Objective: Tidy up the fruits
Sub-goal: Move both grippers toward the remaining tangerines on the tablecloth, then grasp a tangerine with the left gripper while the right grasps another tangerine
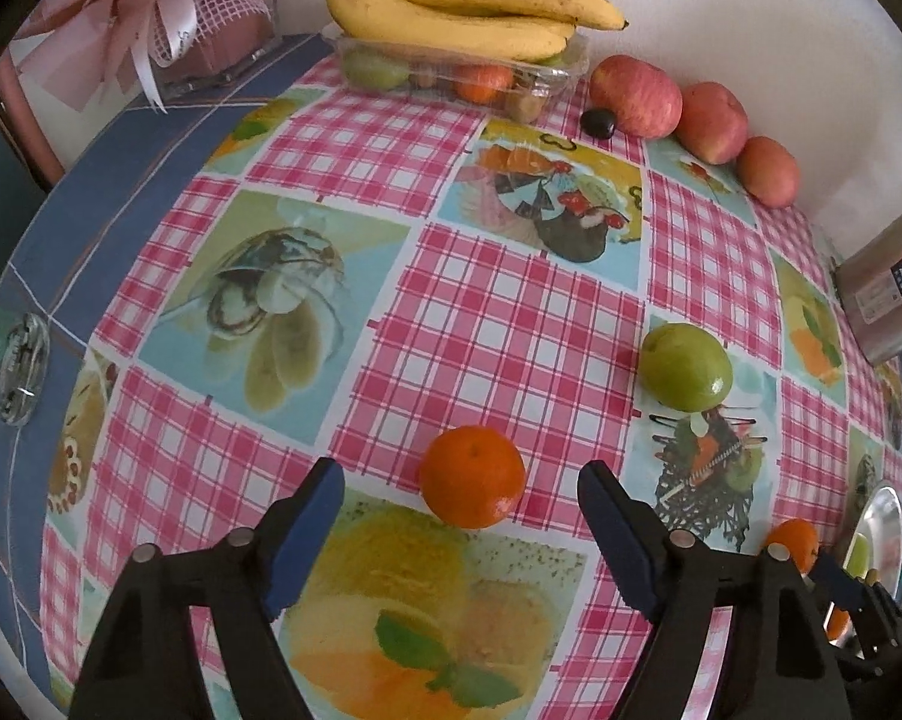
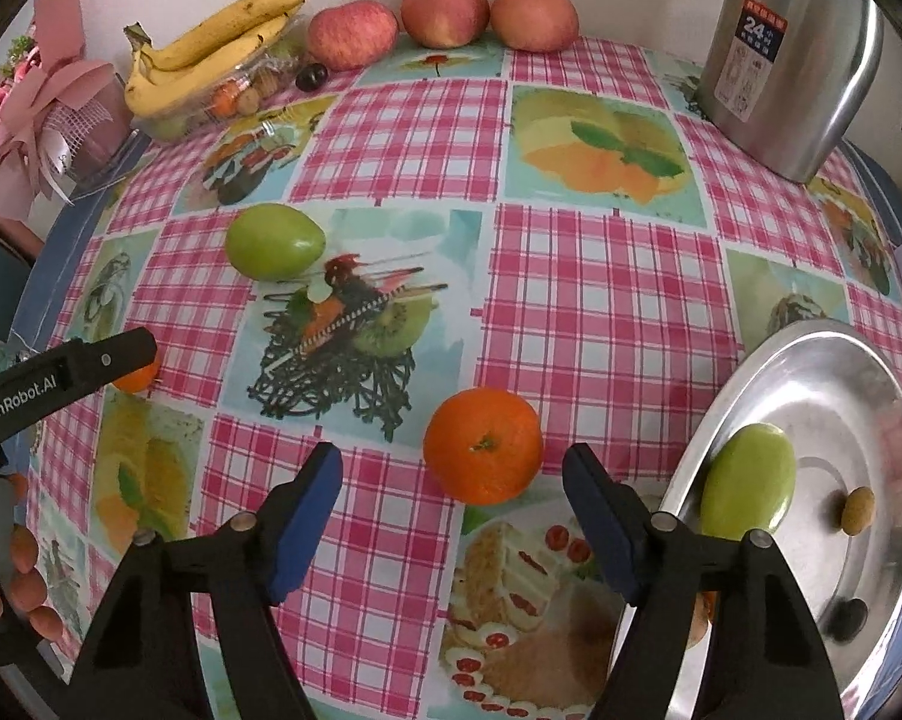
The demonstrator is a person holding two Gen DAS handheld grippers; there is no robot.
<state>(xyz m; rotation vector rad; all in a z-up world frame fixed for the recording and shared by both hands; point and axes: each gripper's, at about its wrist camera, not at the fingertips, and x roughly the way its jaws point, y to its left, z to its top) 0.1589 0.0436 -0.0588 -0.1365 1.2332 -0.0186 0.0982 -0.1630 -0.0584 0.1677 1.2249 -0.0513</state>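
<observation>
In the left wrist view a mandarin (image 1: 472, 476) lies on the checked tablecloth between the blue pads of my left gripper (image 1: 460, 471), with a gap on each side; the gripper is open. In the right wrist view a second mandarin (image 2: 483, 446) lies just beyond my right gripper (image 2: 453, 453), which is also open and touches nothing. A green fruit (image 1: 686, 367) (image 2: 274, 241) rests on the cloth between the two hands. At the right, a metal plate (image 2: 841, 360) holds another green fruit (image 2: 748, 489) and a small brown fruit (image 2: 857, 510).
Along the wall are bananas (image 1: 451, 6) on a clear fruit tray (image 1: 463, 75), three apples (image 1: 636, 95) and a dark grape (image 1: 598, 122). A steel flask (image 2: 793, 54) stands at the back right. A pink gift wrap (image 1: 121, 30) sits at the back left.
</observation>
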